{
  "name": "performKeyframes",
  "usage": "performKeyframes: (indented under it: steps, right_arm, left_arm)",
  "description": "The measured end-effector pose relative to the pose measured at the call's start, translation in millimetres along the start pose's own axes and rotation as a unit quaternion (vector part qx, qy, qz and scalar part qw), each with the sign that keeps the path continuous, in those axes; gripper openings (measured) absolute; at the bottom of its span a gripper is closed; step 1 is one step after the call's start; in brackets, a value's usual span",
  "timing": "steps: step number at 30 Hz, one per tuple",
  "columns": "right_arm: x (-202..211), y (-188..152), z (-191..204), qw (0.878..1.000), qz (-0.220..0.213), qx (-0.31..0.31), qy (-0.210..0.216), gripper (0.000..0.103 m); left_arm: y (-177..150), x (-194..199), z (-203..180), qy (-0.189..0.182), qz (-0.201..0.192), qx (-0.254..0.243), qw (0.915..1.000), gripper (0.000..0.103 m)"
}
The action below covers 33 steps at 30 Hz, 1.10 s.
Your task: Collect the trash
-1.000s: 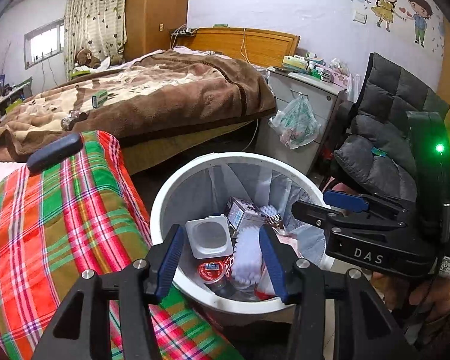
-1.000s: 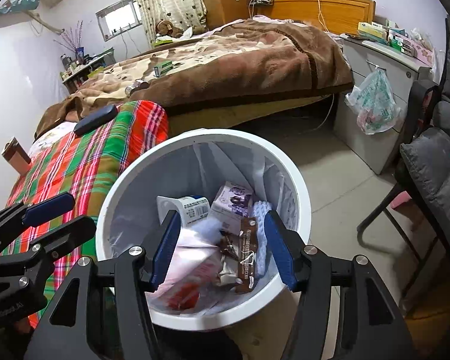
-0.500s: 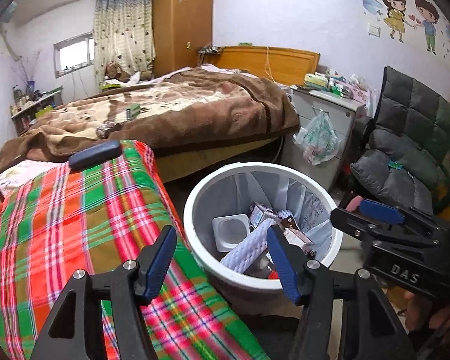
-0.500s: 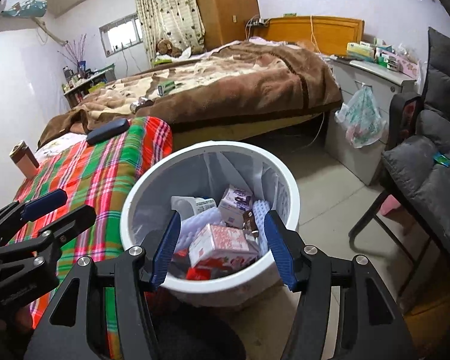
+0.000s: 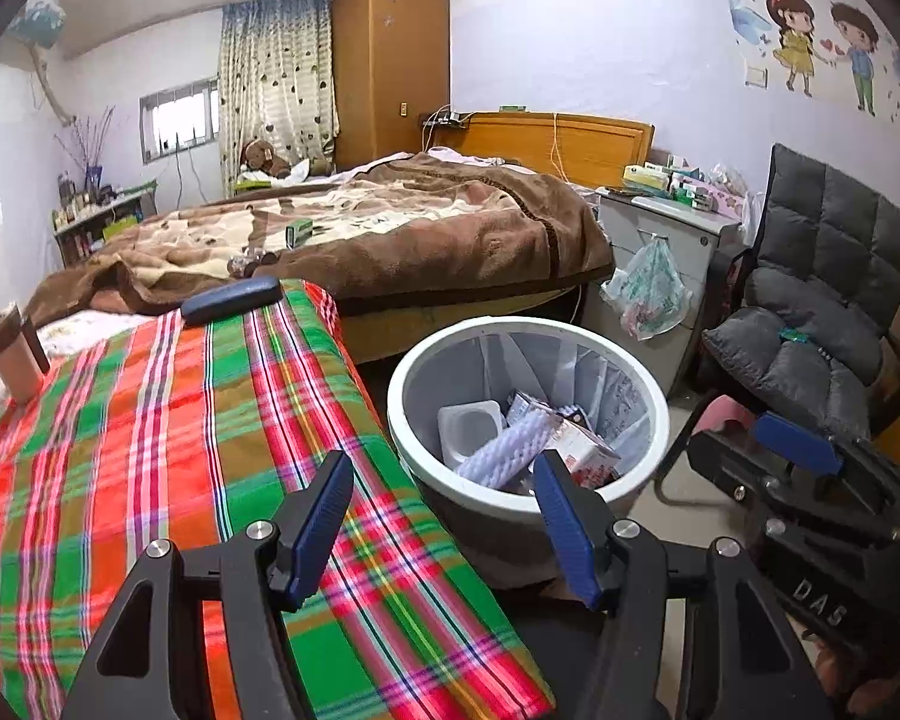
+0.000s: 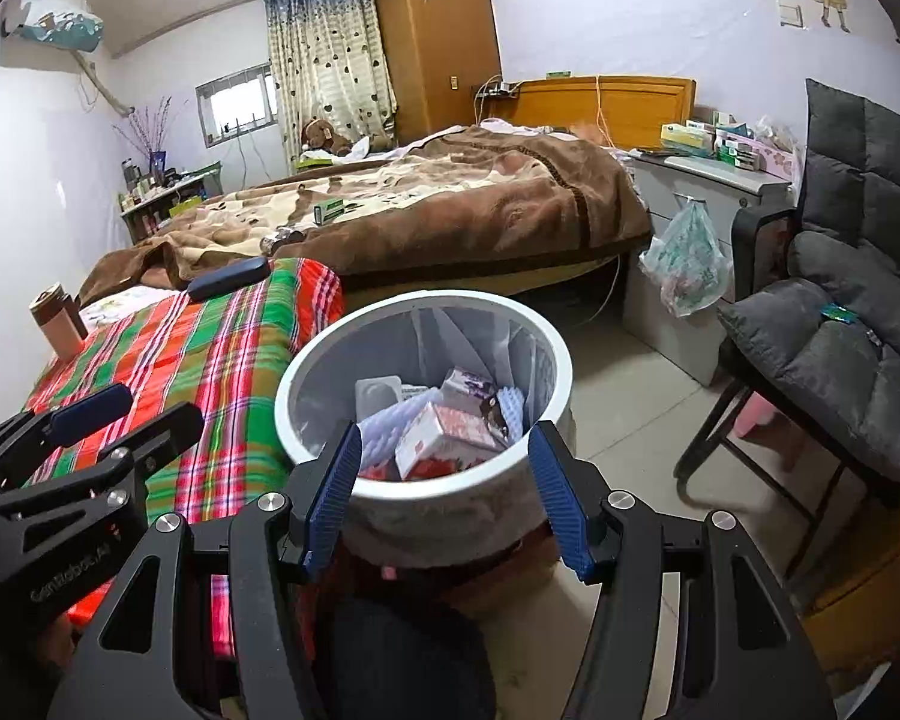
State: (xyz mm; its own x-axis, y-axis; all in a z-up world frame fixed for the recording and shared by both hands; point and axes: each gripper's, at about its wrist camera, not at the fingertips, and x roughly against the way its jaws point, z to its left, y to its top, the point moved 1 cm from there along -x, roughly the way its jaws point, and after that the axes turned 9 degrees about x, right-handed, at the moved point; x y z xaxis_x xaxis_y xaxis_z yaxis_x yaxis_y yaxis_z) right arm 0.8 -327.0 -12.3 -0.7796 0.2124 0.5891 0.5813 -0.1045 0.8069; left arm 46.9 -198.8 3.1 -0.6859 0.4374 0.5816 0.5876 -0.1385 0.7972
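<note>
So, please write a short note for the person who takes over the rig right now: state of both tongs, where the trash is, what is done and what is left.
Left tongs: open, nothing between them; jaws have just been opening.
Right tongs: open and empty.
Round white plastic bin with a clear liner: on the floor beside the red and green plaid cloth. It holds a white foam net sleeve, a red and white carton, a white plastic cup and other packets.
Done: those pieces are in the bin.
Left: a small green box and a dark wrapper-like thing lie on the brown blanket; check whether they are trash.
</note>
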Motion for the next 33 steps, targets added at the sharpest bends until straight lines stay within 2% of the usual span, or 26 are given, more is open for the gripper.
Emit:
performKeyframes:
  steps: [7,33]
  right_arm:
    - [6,-2,5,1.000,-0.013,0.003,0.005,0.060]
    - [16,-11,23,1.000,-0.012,0.003,0.011,0.060]
  left_arm:
    - [-5,10,5,0.008,-0.008,0.015,0.9998,0.062]
    - [-12,17,15,0.018,-0.007,0.026,0.9995,0.062]
